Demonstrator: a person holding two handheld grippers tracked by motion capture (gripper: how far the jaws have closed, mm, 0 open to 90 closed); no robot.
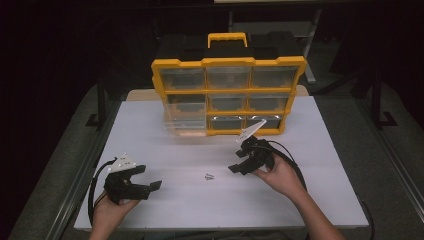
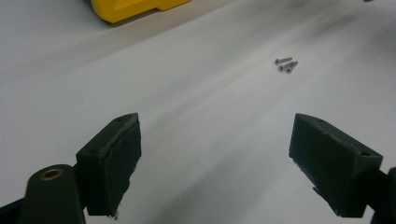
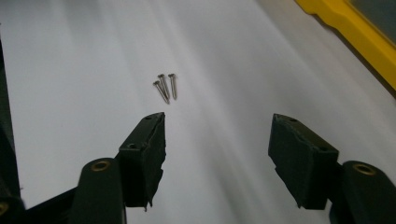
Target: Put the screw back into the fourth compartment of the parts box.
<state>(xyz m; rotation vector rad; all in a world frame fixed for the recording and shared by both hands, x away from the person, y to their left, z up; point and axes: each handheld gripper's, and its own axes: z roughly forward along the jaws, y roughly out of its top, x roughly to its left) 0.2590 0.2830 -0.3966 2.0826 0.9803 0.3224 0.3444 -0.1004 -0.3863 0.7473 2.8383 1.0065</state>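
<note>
Screws (image 3: 166,86), 3 small silver metal ones, lie bunched and touching on the white table (image 1: 165,130), near its middle, just ahead of the right gripper (image 3: 217,156). Its jaws stand apart with nothing between them, the screws lying beyond the left jaw's tip. Judgement: the gripper should be swung to centre the bunch between the jaws, lowered until the pads meet the table, then closed across the shanks; such thin pieces may slip or scatter. Left gripper (image 2: 215,163), at the near left, has jaws wide apart and empty. Yellow plastic organiser with clear drawers (image 1: 227,95) stands at the far side. Drawer contents cannot be made out; the screw heads are too small to identify.
</note>
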